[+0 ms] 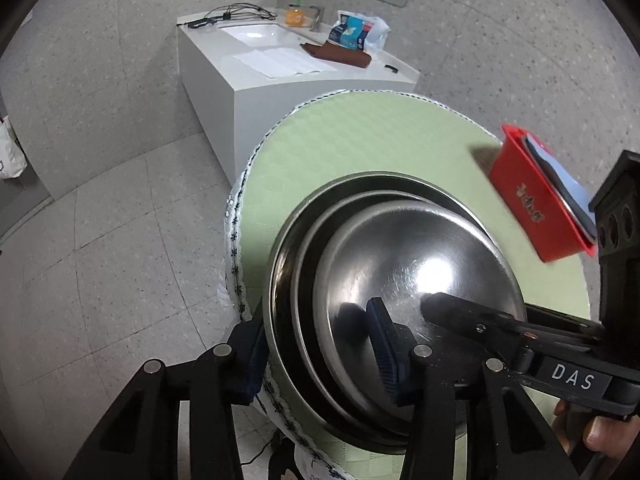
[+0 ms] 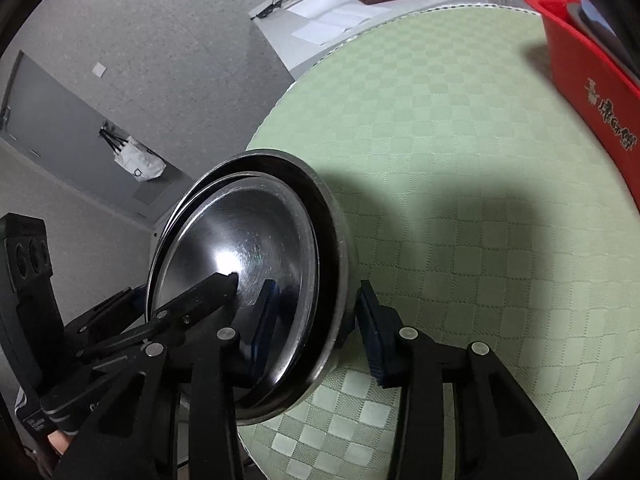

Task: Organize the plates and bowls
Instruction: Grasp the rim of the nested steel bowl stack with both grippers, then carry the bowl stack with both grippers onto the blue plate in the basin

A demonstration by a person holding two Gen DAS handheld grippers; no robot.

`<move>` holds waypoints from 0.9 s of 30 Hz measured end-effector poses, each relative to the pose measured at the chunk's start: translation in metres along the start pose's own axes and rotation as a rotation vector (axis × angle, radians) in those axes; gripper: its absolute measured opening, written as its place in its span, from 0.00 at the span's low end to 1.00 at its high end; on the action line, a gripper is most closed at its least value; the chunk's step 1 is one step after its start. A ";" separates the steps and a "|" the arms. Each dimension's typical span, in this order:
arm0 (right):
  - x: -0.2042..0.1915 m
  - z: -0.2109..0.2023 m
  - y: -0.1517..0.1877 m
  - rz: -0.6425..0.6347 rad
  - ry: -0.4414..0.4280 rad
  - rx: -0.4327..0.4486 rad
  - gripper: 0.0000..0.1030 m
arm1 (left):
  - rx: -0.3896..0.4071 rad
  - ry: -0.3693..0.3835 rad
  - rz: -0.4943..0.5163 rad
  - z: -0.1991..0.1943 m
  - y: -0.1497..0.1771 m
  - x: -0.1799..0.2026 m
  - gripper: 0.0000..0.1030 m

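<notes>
A nested stack of steel bowls and plates (image 1: 400, 248) (image 2: 240, 232) sits near the edge of a round table with a green checked cloth (image 1: 360, 140) (image 2: 440, 160). My left gripper (image 1: 316, 320) straddles the stack's left rim. One blue pad is outside the largest piece and the other inside the top bowl, both pressing. My right gripper (image 2: 316, 292) clamps the opposite rim the same way. Each wrist view shows the other gripper's black finger (image 1: 460, 312) (image 2: 200, 292) reaching into the top bowl.
A red rectangular container (image 1: 528, 208) (image 2: 580, 72) holding flat dark items stands at the table's right. Beyond the table is a white sink counter (image 1: 280, 60) with papers, a brown cloth and bottles. A white bag (image 2: 138, 162) hangs by the wall.
</notes>
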State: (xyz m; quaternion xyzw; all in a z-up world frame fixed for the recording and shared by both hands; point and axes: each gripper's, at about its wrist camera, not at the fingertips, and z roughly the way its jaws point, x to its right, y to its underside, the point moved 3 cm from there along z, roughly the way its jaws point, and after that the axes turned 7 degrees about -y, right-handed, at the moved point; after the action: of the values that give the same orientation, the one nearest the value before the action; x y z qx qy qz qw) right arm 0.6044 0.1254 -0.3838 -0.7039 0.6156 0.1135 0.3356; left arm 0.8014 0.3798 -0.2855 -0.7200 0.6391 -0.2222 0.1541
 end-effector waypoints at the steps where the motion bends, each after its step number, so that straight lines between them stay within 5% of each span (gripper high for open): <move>1: 0.000 -0.002 0.000 -0.004 -0.003 0.003 0.35 | 0.005 -0.004 0.000 -0.002 0.000 0.001 0.37; 9: 0.011 -0.044 -0.003 -0.016 -0.026 0.069 0.29 | 0.082 -0.003 0.004 -0.031 -0.006 0.033 0.38; 15: 0.031 -0.093 -0.012 -0.016 -0.024 0.145 0.29 | 0.184 0.018 0.074 -0.058 -0.018 0.094 0.38; 27: 0.087 -0.183 -0.039 -0.010 -0.005 0.225 0.29 | 0.244 0.075 0.104 -0.067 -0.035 0.190 0.38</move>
State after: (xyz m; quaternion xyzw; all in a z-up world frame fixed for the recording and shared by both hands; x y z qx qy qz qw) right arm 0.6138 -0.0546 -0.2834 -0.6646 0.6202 0.0437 0.4145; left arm 0.8129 0.2006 -0.1871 -0.6529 0.6492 -0.3168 0.2279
